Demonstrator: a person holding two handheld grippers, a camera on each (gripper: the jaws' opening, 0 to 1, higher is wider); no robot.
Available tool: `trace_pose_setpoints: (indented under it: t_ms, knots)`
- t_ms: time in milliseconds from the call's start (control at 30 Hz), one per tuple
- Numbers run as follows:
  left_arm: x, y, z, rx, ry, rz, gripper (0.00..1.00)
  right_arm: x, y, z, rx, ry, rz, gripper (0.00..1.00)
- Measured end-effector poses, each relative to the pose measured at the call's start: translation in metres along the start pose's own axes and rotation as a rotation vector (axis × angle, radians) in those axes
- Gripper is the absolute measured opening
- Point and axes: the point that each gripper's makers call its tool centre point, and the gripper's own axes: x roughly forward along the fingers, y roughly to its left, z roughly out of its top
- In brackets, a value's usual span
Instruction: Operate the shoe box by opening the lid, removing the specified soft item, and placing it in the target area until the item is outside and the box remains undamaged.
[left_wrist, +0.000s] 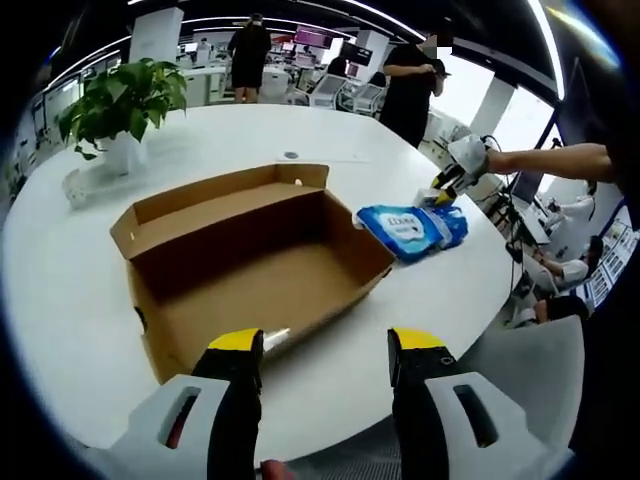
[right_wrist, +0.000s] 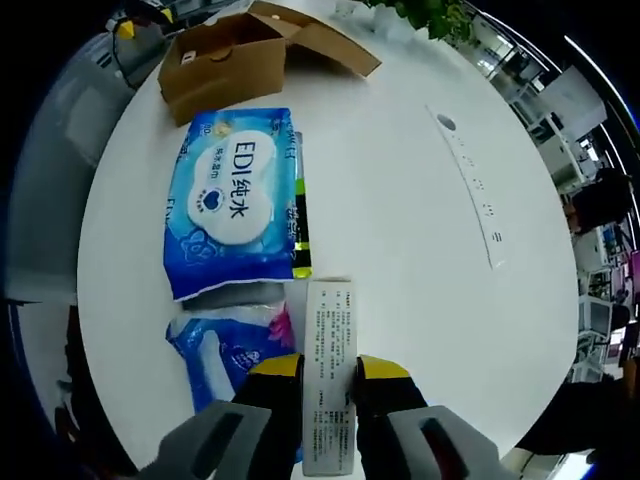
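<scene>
The brown cardboard shoe box (left_wrist: 255, 255) stands open on the white table (left_wrist: 150, 170), its lid folded back and its inside bare. My left gripper (left_wrist: 325, 345) hovers open at the box's near end, holding nothing. Right of the box lies a blue pack of wet wipes (left_wrist: 412, 228). In the right gripper view this blue pack (right_wrist: 235, 205) lies flat with the box (right_wrist: 225, 55) beyond it. My right gripper (right_wrist: 328, 372) is shut on the pack's white printed end (right_wrist: 328, 340). A second blue pack (right_wrist: 225, 345) sits beside the jaws.
A potted plant (left_wrist: 125, 100) stands at the table's far left. A round cable port (left_wrist: 291, 155) lies behind the box. People stand beyond the table (left_wrist: 410, 80). The table's edge (right_wrist: 110, 260) runs close to the wipes. A person's arm (left_wrist: 550, 160) reaches in from the right.
</scene>
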Motion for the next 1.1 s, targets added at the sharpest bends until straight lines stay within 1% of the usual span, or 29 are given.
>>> trace_pose_setpoints:
  t_ms: [267,500,767,900,1100]
  knots:
    - [-0.004,0.002,-0.005,-0.006,0.003,0.010,0.51,0.001,0.005,0.005,-0.030,-0.005,0.014,0.16]
    - [-0.006,0.001,-0.006,-0.012,0.002,0.016,0.51,0.003,0.010,0.003,-0.081,0.009,0.040,0.16]
    - [-0.006,-0.002,-0.003,-0.013,-0.007,0.015,0.51,0.009,0.015,-0.003,-0.108,0.034,0.071,0.16]
    - [-0.008,-0.001,-0.006,-0.020,-0.005,0.021,0.51,0.014,0.011,-0.007,-0.110,0.044,0.080,0.16]
    - [-0.010,0.000,-0.006,-0.021,-0.003,0.028,0.51,0.013,0.009,-0.008,-0.118,0.057,0.081,0.16]
